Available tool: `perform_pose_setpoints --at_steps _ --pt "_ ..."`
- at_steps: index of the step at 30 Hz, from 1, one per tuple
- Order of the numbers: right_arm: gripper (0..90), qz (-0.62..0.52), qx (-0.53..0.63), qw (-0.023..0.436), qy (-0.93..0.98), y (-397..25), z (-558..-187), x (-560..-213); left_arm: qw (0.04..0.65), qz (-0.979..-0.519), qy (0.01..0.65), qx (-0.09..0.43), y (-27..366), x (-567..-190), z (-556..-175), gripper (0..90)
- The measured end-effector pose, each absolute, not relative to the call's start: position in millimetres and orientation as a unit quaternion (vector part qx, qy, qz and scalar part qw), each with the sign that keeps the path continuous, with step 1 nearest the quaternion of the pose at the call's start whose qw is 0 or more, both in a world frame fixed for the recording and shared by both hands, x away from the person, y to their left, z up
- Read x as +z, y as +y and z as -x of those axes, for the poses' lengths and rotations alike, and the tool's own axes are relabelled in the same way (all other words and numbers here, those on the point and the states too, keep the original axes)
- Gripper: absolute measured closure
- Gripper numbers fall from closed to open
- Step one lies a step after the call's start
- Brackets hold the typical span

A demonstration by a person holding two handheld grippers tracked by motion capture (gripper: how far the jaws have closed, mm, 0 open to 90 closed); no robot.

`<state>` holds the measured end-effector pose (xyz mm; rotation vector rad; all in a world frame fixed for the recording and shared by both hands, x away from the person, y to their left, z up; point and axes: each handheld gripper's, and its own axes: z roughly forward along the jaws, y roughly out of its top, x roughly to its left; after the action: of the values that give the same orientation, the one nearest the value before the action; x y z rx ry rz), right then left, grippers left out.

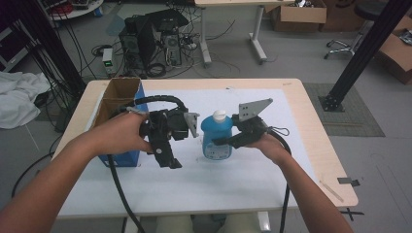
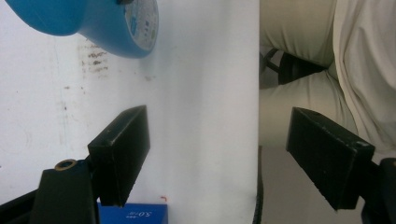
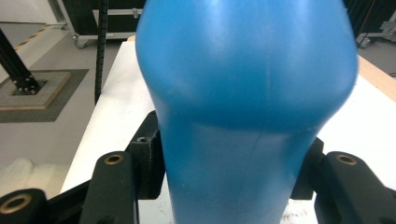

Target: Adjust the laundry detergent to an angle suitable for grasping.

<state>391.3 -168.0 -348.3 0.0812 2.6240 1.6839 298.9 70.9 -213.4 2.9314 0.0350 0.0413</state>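
Upright on the bench, the blue bottle is clamped by the right gripper; the left gripper is held beside it, fingers apart

The blue box at the desk's left edge bears white figures, seemingly "3.0", upside down. The blue bottle's label print is too blurred to read.
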Motion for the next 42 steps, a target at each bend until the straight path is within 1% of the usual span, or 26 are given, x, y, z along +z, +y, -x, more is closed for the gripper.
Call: perform_pose_setpoints --at_steps 9,30,35,42 --pt "43.9 -0.001 0.532 0.003 0.847 -163 -399 -358 0.100 -0.995 0.018 0.013 71 -214 -299 22.3" --pt "44.1 -0.003 0.529 -0.017 0.849 -160 -399 -385 0.098 -0.995 0.024 0.015 72 -215 -301 22.3" --pt "43.9 -0.006 0.533 -0.016 0.846 -163 -398 -387 0.097 -0.995 0.024 0.014 72 -216 -301 22.3" --pt "43.7 0.001 0.539 -0.003 0.842 -170 -392 -390 0.098 -0.995 0.024 0.016 71 -216 -301 22.3"
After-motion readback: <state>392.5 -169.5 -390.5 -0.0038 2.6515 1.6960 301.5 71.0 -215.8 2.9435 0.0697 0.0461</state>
